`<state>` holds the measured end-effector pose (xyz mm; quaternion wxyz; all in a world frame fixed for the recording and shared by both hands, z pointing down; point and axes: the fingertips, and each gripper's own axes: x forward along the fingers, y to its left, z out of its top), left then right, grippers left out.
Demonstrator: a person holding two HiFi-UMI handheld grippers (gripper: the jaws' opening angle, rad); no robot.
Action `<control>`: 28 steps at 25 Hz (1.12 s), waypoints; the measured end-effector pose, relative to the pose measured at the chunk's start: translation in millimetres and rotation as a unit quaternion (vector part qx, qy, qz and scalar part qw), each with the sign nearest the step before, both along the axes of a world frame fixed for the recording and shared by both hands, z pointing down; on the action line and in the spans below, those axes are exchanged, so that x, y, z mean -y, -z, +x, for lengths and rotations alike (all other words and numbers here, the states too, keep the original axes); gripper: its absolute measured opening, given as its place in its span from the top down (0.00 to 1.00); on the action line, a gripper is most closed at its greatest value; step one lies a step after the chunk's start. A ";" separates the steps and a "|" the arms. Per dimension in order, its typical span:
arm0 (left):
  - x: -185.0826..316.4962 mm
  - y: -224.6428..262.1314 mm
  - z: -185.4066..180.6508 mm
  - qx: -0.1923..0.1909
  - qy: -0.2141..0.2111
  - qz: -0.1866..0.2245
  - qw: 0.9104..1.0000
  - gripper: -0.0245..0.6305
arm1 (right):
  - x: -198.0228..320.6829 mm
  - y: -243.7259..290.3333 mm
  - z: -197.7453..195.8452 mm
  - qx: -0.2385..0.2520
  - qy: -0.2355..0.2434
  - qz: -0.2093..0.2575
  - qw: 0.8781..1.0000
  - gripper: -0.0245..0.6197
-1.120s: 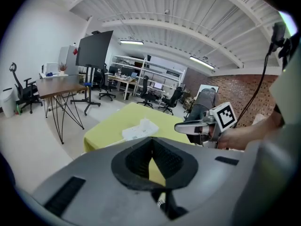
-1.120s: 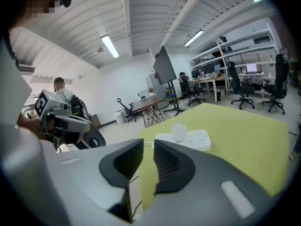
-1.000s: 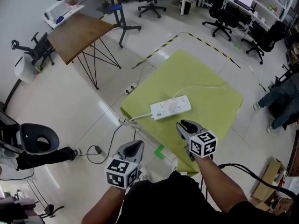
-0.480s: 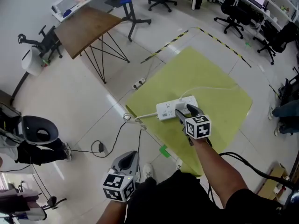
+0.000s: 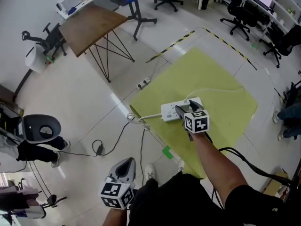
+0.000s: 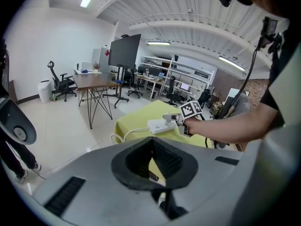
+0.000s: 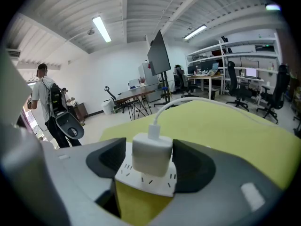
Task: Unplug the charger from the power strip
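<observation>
A white power strip (image 5: 170,112) lies on a yellow-green cloth (image 5: 221,112) spread on the floor. A white charger (image 7: 151,153) with a white cable (image 7: 162,111) is plugged into the power strip (image 7: 146,181). My right gripper (image 5: 184,108) reaches down over the strip; its jaws have just been opening and now stand open either side of the charger. In the right gripper view my right gripper (image 7: 150,160) shows a narrow gap on the left, and its right pad sits very near the charger. My left gripper (image 5: 127,162) hangs low by my body, shut and empty, well short of the strip (image 6: 161,125).
The strip's own white cord (image 5: 145,118) runs off the cloth's left corner. A black cable (image 5: 113,142) and a small socket block (image 5: 143,84) lie on the tiled floor. A wooden table (image 5: 91,25) stands beyond, with office chairs at the back. A person (image 5: 33,152) is at the left.
My right gripper has moved forward and down onto the power strip and opened around the charger. My left gripper has drawn back toward the bottom of the head view.
</observation>
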<state>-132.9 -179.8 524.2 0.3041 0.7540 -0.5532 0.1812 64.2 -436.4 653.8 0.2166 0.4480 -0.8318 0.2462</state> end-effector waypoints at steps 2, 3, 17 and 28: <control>-3.4 1.0 -3.3 0.001 0.004 0.001 1.000 0.95 | 3.1 -4.7 -0.9 -0.012 0.000 0.000 1.000 0.48; -5.8 0.8 -5.4 0.002 0.006 0.000 1.000 0.95 | 4.2 -7.3 -1.3 -0.019 0.000 -0.001 1.000 0.48; -13.1 -0.6 -18.3 -0.001 -0.001 -0.002 1.000 0.95 | 5.7 16.0 -1.5 -0.028 0.008 0.030 0.999 0.52; 23.4 4.7 -0.5 -0.013 -0.059 0.018 0.998 0.95 | -106.4 15.2 13.4 -0.017 0.095 -0.074 0.993 0.52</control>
